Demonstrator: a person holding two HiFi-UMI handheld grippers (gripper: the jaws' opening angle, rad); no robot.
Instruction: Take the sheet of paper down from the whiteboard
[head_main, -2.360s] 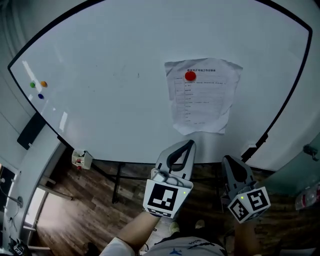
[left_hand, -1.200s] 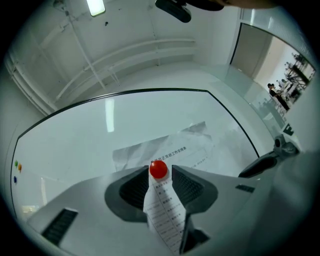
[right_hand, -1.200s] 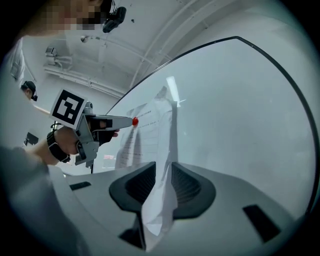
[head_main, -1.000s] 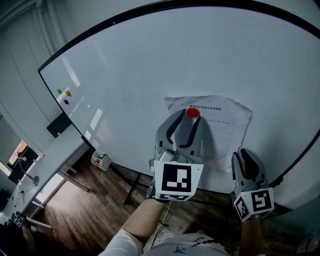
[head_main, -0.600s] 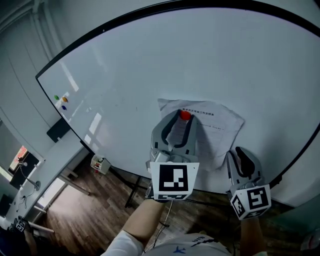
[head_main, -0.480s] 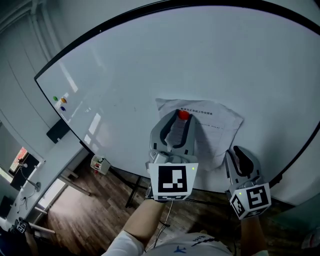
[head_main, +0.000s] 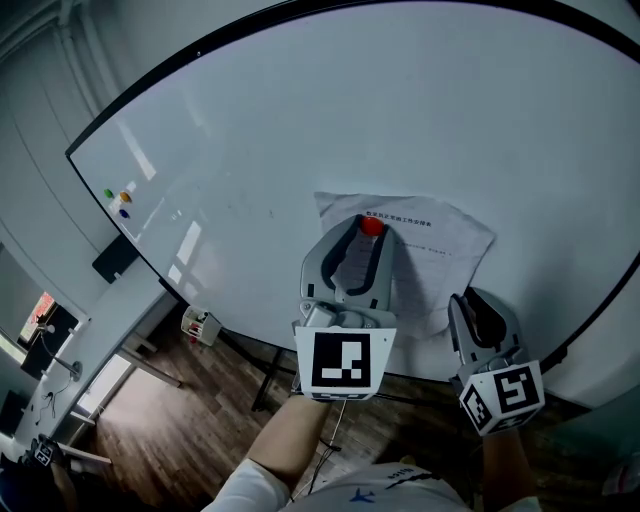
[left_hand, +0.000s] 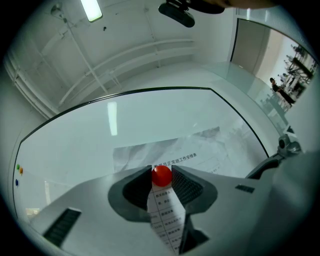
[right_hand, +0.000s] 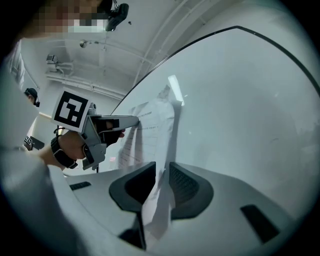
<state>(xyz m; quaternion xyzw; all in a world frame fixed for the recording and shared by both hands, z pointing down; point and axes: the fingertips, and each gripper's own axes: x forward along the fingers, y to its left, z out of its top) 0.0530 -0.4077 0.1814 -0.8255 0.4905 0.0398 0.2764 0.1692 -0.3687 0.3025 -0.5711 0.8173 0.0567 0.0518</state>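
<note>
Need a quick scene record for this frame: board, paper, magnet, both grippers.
board: white whiteboard with black frame, upright
paper: crumpled white printed sheet of paper, on the board
fastener: red round magnet, near the sheet's top edge
left hand-held gripper: jaws closing, magnet between them, pads touching it
right hand-held gripper: shut on the sheet's lower edge
task status: sheet not yet down

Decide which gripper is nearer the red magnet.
Left. The left gripper is closing its jaws on the red magnet; the right gripper pinches the paper at its bottom edge, lower down.
</note>
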